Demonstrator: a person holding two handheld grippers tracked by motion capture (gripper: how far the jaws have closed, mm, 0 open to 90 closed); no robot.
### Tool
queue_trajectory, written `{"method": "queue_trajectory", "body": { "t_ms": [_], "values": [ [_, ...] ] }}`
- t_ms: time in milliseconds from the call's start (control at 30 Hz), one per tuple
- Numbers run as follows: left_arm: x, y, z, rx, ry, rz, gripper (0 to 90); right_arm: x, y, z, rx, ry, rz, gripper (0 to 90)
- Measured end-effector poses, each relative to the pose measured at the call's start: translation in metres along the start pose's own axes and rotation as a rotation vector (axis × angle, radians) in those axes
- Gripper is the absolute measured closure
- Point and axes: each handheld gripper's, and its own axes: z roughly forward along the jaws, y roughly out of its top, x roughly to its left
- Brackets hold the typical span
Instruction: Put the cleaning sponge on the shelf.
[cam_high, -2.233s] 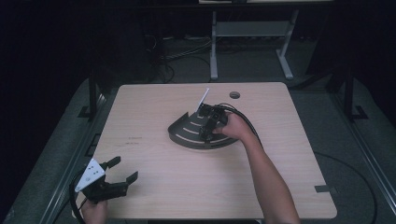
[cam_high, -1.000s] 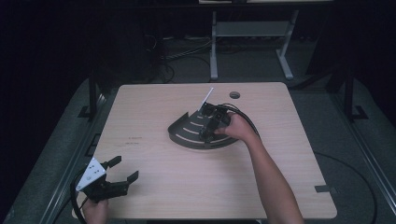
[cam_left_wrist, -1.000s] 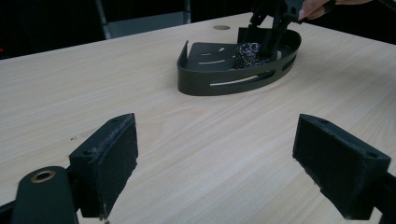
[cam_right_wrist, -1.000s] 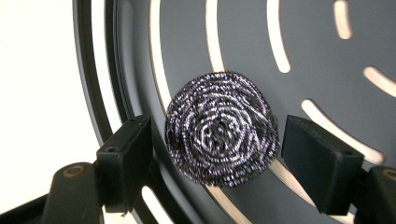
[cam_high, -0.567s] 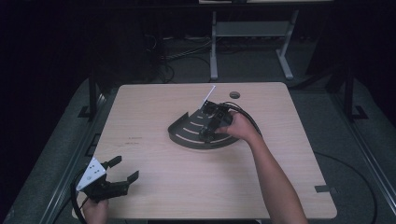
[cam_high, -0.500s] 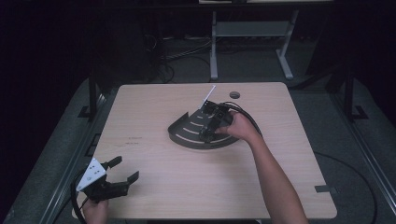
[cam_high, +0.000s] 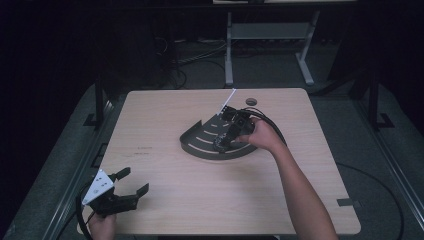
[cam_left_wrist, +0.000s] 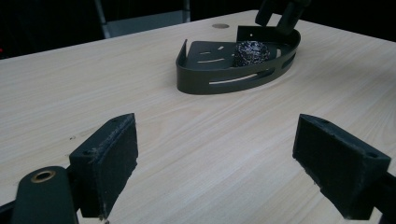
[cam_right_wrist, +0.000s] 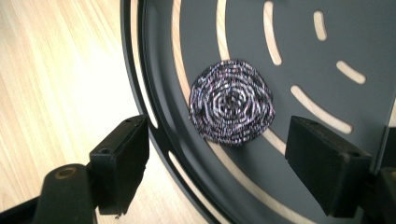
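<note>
A dark quarter-round slotted tray (cam_high: 200, 142) lies on the middle of the table. A round steel-wool scrubber (cam_right_wrist: 232, 102) rests on the tray floor (cam_right_wrist: 299, 56), also seen as the scrubber (cam_left_wrist: 251, 52) from the left gripper view. My right gripper (cam_high: 226, 140) hangs over the tray, jaws open, the scrubber below and between them, not touched. My left gripper (cam_high: 127, 186) sits open at the table's near left corner, nothing between its pads (cam_left_wrist: 112, 161), facing the tray (cam_left_wrist: 224, 79).
The light wood table (cam_high: 165, 125) has a small round hole (cam_high: 251, 101) near its far edge. A white strip (cam_high: 229, 100) sticks up behind the tray. A metal stand (cam_high: 265, 35) and cables lie on the dark floor beyond the table.
The right gripper has shifted slightly over the tray; the left gripper stays in place at the near left corner.
</note>
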Motion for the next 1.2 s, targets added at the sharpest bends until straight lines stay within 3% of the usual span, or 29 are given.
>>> {"method": "queue_trajectory", "body": {
  "t_ms": [1200],
  "values": [
    [-0.004,0.001,0.004,0.017,-0.007,0.016,13.5,0.013,-0.049,-0.018,-0.043,0.024,0.014,21.0]
  ]
}}
